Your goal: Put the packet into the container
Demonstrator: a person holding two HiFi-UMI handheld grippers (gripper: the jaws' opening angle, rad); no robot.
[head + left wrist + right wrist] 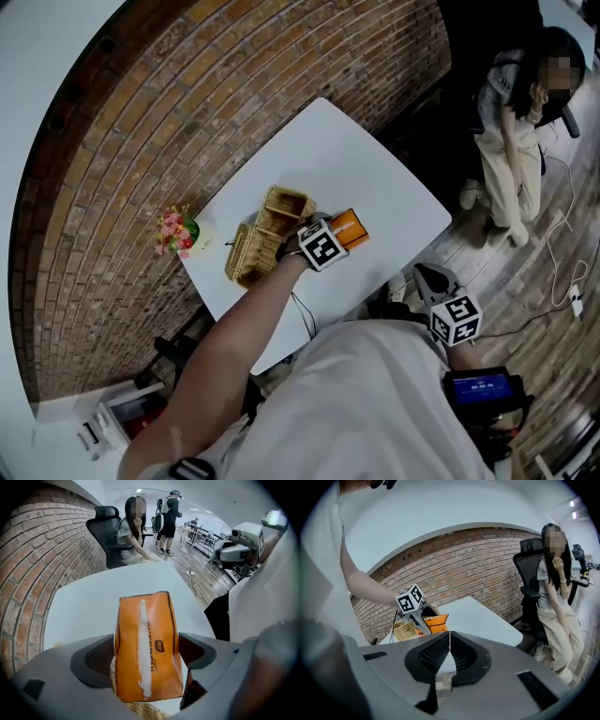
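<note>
Orange packet [147, 620] lies partly over the wicker basket [255, 242], loose between the wide-open left claw [146, 645]; right claw [449, 641] is closed and empty.

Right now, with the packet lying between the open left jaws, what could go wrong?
The orange packet seems to have only its near end over the wicker basket, the rest over the table, so it may slide outside. The left gripper has open jaws flanking it closely; pulling away crookedly could drag it off the rim.
</note>
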